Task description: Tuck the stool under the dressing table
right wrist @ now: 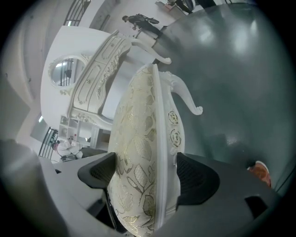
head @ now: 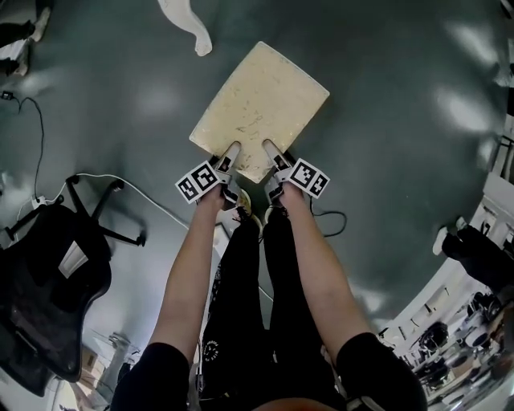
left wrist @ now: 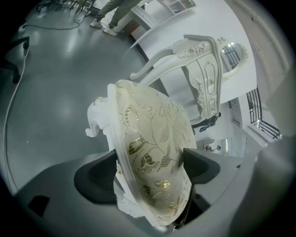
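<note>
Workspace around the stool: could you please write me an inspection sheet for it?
Surface: glossy grey floor.
Job's things: stool with a cream seat, standing apart from the dressing table ahead.
Clutter: black chair at the person's left.
Grippers: left gripper and right gripper each shut on the stool's near edge.
Cables: cable on the floor at left; second cable by the right gripper.
Surroundings: shelves at right; a person standing far off.
</note>
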`<state>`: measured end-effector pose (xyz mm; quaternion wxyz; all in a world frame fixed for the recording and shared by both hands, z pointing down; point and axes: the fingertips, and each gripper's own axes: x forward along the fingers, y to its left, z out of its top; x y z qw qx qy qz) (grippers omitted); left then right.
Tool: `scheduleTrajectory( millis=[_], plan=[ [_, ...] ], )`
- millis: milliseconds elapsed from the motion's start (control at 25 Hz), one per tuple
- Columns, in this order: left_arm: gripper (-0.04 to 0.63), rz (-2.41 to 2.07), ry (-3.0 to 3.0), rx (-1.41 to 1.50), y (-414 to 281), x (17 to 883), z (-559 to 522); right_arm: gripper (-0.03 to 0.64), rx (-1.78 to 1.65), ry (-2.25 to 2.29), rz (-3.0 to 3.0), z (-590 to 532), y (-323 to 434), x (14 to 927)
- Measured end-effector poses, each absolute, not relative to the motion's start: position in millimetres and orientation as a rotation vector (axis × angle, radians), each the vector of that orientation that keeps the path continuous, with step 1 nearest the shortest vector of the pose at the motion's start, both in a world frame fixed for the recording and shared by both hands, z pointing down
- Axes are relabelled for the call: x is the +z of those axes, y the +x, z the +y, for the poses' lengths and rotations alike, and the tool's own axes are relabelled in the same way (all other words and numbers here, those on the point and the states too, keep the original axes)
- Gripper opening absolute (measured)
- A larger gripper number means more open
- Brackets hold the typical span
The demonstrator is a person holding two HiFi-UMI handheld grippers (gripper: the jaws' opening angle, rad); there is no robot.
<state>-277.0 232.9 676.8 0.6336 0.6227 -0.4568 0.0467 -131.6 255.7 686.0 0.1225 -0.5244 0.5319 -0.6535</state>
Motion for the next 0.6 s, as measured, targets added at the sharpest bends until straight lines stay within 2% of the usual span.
scheduleTrajectory(
  millis=[160, 600],
  plan=[
    [0.431, -1.033, 1.440, 0.136, -253, 672, 217, 0.436, -1.875, -1.534, 1.544, 235, -110, 685],
    [0.433, -1.068, 1.438, 0.140, -215, 673, 172, 0.442, -1.904, -1.478, 1.546, 196, -74, 687]
  ],
)
